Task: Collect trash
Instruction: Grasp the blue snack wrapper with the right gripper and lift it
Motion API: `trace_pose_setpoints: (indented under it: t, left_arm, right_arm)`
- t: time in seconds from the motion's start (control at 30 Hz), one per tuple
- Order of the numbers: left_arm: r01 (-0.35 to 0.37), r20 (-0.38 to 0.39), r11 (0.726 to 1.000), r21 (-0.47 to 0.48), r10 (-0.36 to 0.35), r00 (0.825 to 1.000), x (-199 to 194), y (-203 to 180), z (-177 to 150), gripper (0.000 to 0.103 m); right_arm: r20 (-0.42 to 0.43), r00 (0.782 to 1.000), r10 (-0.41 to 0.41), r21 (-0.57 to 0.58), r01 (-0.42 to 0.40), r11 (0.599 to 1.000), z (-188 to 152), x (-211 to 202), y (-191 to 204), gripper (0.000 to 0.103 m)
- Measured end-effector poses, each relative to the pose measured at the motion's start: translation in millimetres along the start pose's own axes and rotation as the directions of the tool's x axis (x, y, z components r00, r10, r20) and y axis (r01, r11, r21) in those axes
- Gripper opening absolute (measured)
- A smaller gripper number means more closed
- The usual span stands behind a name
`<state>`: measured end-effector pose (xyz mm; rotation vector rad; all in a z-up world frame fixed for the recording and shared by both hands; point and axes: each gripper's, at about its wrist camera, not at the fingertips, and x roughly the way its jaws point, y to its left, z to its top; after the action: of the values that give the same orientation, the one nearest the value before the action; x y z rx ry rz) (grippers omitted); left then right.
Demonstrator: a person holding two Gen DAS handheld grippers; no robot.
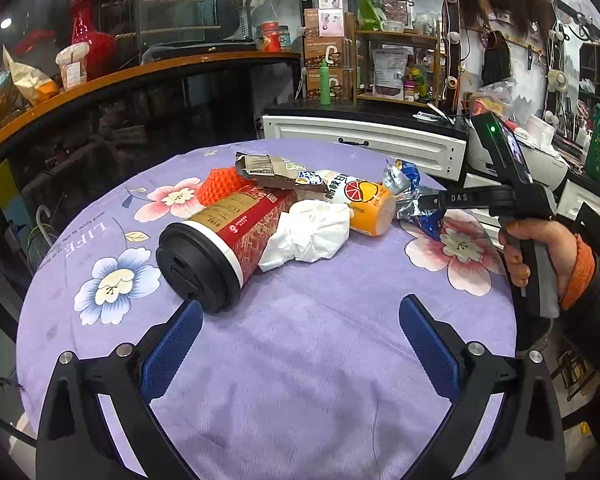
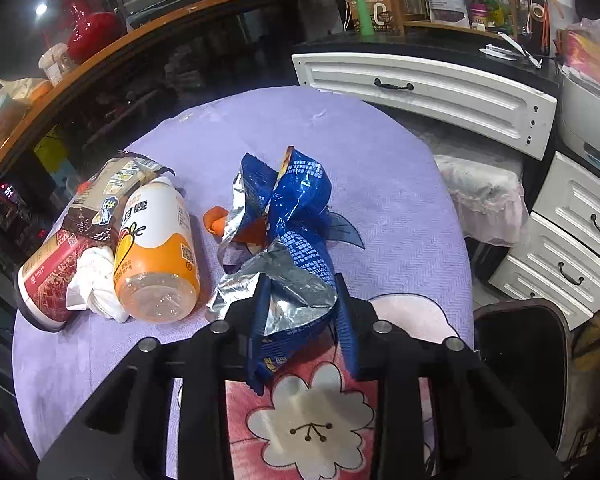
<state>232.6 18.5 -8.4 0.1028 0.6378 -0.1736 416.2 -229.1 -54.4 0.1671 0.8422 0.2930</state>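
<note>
Covering the round table [image 1: 300, 360], lilac floral cloth. Trash heap at frame centre: cup [image 1: 220, 240], bottle [image 2: 156, 248], tissue [image 1: 306, 236]. Right gripper [image 2: 304, 308] clenched on blue wrapper [image 2: 288, 216], lower centre. Left gripper [image 1: 300, 336] released, empty.

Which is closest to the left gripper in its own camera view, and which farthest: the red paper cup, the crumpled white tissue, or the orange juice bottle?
From the left gripper:
1. Red paper cup, lying on its side, black lid right by the left fingertip.
2. Crumpled white tissue, behind, mid-table.
3. Orange juice bottle, farthest, back right.
</note>
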Motion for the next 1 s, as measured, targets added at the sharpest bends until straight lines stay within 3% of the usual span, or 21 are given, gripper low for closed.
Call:
trace_pose_setpoints:
  t: [0.17,0.5,0.77,0.87,1.0]
  left_arm:
    - [0.025,-0.008,1.000,-0.004,-0.026,1.000,16.0,-7.4,8.8,0.098]
    - [0.043,-0.060,0.995,0.095,-0.037,0.997,57.8,-26.5,29.6,0.082]
    - [0.060,-0.057,0.998,0.013,-0.059,0.997,68.5,1.1,95.6,0.082]
    - [0.074,-0.103,0.997,-0.039,-0.077,0.992,87.6,19.4,117.7,0.081]
    - [0.138,-0.173,0.967,-0.214,-0.176,0.969,118.7,54.5,133.9,0.070]
  right_arm:
    - [0.035,0.999,0.014,-0.032,-0.013,0.999,-0.8,-6.9,4.7,0.013]
    - [0.121,0.991,0.051,-0.071,-0.043,0.997,-4.3,-41.7,7.2,0.007]
    - [0.176,0.982,0.065,-0.079,-0.052,0.996,-8.2,-68.3,3.9,0.007]
    - [0.187,0.981,0.059,-0.084,-0.044,0.996,-11.4,-74.6,1.4,0.007]
    - [0.199,0.979,0.052,-0.094,-0.034,0.995,-17.0,-81.8,-1.7,0.007]
